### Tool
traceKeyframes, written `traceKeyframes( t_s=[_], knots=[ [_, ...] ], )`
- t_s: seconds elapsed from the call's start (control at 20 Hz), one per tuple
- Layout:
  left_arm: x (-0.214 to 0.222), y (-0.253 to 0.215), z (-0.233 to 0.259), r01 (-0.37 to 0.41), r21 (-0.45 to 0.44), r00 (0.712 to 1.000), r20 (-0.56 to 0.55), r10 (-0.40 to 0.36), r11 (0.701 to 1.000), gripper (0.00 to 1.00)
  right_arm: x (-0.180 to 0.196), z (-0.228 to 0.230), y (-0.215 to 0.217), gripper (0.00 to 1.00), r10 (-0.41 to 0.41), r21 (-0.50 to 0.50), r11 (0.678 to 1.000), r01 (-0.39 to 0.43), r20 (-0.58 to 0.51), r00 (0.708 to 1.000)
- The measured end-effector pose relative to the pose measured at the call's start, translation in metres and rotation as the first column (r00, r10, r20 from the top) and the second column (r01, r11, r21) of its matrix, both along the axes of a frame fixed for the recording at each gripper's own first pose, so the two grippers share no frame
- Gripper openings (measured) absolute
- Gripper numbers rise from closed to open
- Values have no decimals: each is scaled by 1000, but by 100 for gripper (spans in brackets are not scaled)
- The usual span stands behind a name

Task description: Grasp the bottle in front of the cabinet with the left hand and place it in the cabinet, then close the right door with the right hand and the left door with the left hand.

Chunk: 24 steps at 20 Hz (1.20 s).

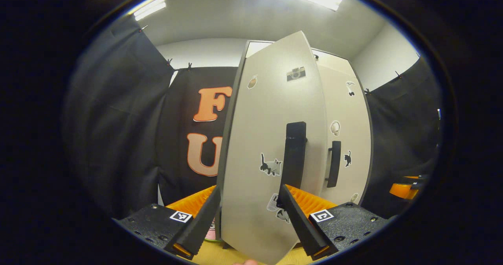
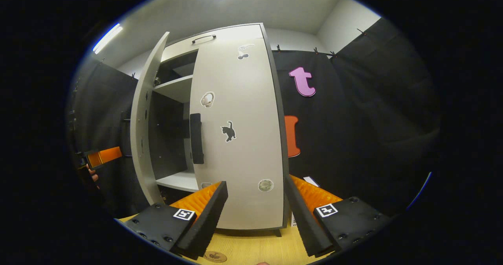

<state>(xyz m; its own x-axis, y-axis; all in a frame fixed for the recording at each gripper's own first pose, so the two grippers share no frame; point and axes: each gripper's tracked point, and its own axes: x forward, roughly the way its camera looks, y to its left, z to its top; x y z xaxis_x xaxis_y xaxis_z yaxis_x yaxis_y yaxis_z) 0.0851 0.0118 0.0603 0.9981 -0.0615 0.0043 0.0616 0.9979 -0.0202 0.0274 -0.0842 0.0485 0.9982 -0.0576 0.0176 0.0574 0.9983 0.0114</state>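
The pale grey cabinet's left door [image 1: 267, 139] stands ajar, angled toward me, its black handle [image 1: 294, 155] just beyond my left gripper [image 1: 250, 188]. That gripper is open, the door's lower part showing between its fingers; contact cannot be told. The right door [image 2: 235, 139] lies closed with its handle [image 2: 196, 139] at its left edge. My right gripper [image 2: 256, 180] is open low in front of that door, holding nothing. Through the gap beside the left door [image 2: 147, 127] I see shelves [image 2: 178, 180] in a dark interior. The left gripper [image 2: 100, 157] shows at the far left.
The cabinet stands on a light wooden table [image 2: 251, 249]. Black cloth walls close in on both sides and behind. The right gripper [image 1: 404, 188] shows at the far right edge of the left gripper view.
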Motion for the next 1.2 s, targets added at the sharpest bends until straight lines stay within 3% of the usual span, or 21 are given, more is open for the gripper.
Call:
traceKeyframes(
  t_s=[0.6, 1.2],
  knots=[
    [43, -51, -24, 109, -49, 993, -39, -111, 993, 94, -13, -1, -25, 96, -71, 20, 997, 72, -6, 997],
    [83, -78, -38, 126, -58, 991, -41, -129, 990, 94, -9, 2, -50, 96, -123, -4, 992, 123, 11, 992]
  ],
)
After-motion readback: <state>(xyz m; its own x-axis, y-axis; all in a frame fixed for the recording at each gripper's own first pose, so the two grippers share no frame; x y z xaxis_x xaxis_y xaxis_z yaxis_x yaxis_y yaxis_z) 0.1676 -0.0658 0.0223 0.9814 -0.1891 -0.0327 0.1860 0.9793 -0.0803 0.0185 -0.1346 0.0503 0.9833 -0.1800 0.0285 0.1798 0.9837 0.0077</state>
